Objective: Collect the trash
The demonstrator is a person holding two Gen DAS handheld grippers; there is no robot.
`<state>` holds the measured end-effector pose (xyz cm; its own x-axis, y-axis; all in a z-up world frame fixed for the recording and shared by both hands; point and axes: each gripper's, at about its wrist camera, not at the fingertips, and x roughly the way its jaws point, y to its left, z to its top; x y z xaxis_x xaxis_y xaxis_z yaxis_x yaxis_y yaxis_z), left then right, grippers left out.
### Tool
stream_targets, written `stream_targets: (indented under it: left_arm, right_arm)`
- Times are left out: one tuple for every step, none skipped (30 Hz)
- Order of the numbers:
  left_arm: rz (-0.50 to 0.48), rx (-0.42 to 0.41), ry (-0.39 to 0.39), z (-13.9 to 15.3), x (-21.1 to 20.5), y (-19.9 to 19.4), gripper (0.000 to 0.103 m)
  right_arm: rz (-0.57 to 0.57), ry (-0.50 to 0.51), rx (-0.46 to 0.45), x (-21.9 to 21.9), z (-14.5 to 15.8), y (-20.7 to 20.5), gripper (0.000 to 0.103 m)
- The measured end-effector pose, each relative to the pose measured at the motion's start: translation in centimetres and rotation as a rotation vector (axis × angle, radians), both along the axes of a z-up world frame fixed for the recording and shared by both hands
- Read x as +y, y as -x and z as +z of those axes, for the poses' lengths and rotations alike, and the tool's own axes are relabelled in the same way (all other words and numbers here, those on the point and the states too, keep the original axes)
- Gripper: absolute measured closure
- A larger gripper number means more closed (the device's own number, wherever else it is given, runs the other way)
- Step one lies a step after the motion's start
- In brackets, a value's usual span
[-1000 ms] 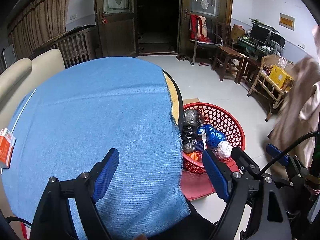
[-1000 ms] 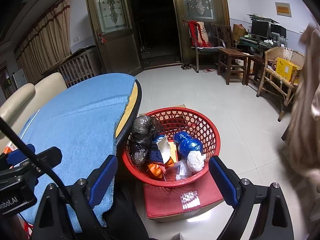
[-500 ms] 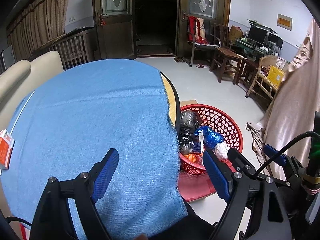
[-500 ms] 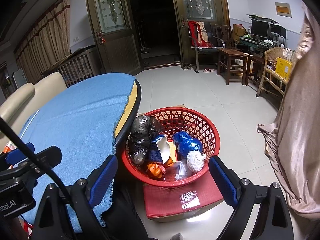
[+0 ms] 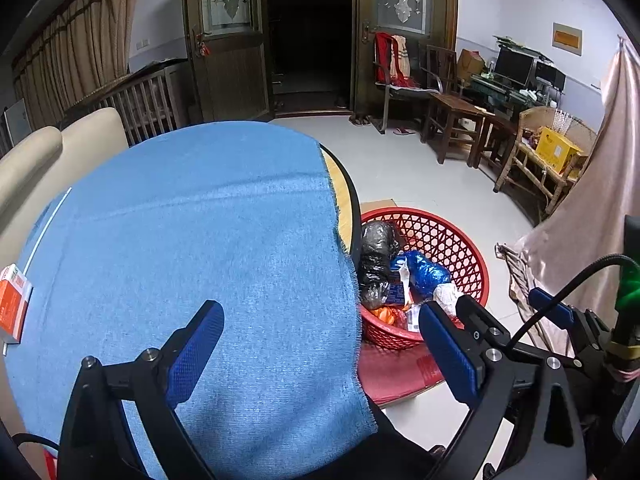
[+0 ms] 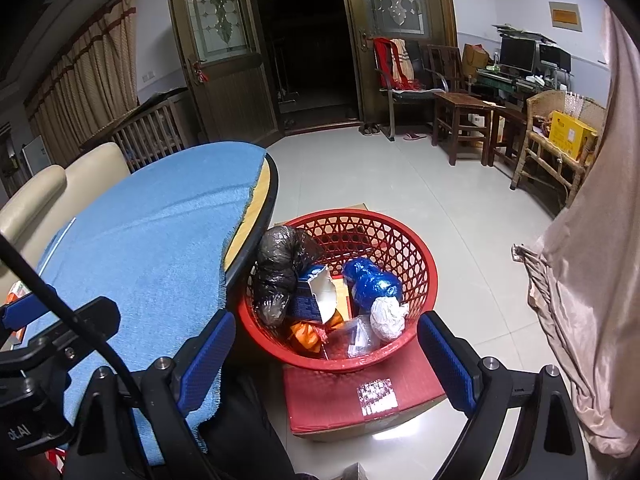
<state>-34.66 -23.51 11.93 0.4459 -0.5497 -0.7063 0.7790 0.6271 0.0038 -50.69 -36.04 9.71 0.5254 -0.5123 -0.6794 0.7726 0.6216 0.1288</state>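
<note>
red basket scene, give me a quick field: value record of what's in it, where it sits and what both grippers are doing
basket: red basket, on a red box beside the table
contents: black bag, blue bag, white wad, torn blue carton, orange wrapper
table: blue cloth; orange box at its left edge
left gripper: open, empty
right gripper: open, empty

My left gripper (image 5: 316, 352) has black angular arms, silver screw heads and textured blue finger pads (image 5: 194, 354). My right gripper (image 6: 328, 354) looks identical; a black cable crosses the lower left of its frame, beside partial white lettering.
</note>
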Motion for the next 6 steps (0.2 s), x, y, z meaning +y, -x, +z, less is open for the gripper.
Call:
stream_targets:
  left_arm:
    - [0.001, 0.0, 0.003, 0.07, 0.06, -0.03, 0.005]
    - [0.001, 0.005, 0.007, 0.09, 0.12, -0.1, 0.005]
    - [0.001, 0.01, 0.013, 0.09, 0.2, -0.18, 0.005]
    - [0.003, 0.011, 0.013, 0.06, 0.21, -0.18, 0.005]
    - [0.006, 0.01, 0.01, 0.03, 0.16, -0.26, 0.005]
    - [0.008, 0.011, 0.008, -0.03, 0.11, -0.3, 0.005]
  right_arm:
    - [-0.003, -0.001, 0.002, -0.03, -0.04, -0.03, 0.009]
    - [-0.007, -0.003, 0.002, -0.08, -0.08, 0.0, 0.009]
    - [-0.01, -0.004, 0.004, -0.16, -0.13, 0.04, 0.009]
    - [-0.012, -0.006, 0.005, -0.19, -0.16, 0.06, 0.009]
    - [-0.013, -0.005, 0.005, -0.21, -0.16, 0.03, 0.009]
    - [-0.013, -0.002, 0.007, -0.18, -0.15, 0.01, 0.009]
